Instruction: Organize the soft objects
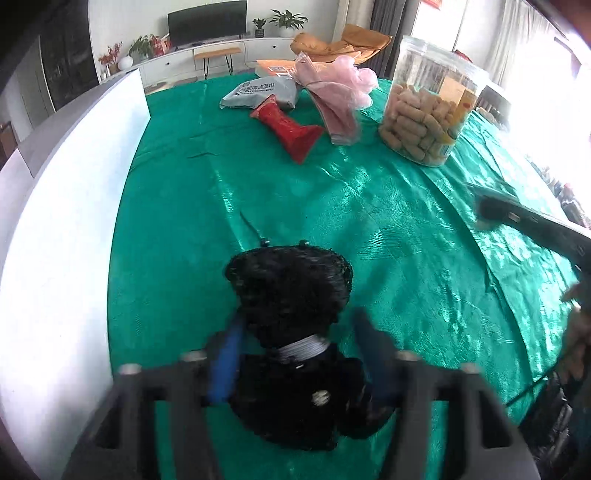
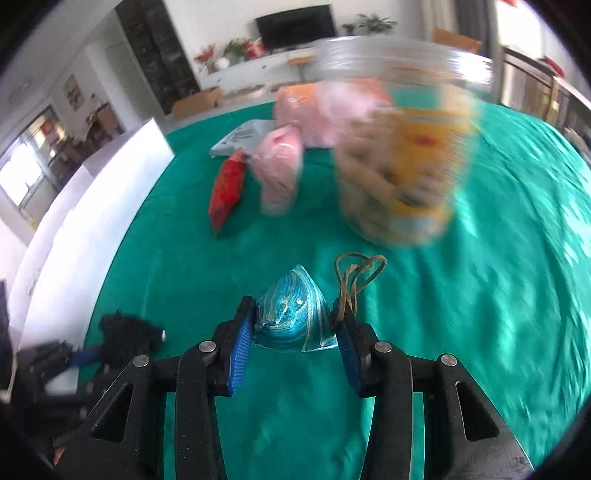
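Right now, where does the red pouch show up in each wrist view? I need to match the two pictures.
Left wrist view: the red pouch lies upper centre on the green cloth, left of the pink bags.
Right wrist view: the red pouch sits upper left of centre, again left of the pink bags.
Shared landmark: the clear snack jar, right of the pouch in both.

A green tablecloth covers the table. At two o'clock stands a clear plastic jar of beige rolled biscuits, upright, with a yellow label. Beyond the table, at twelve o'clock, a dark television sits on a white cabinet, potted plants to either side. An orange lounge chair stands at one o'clock.
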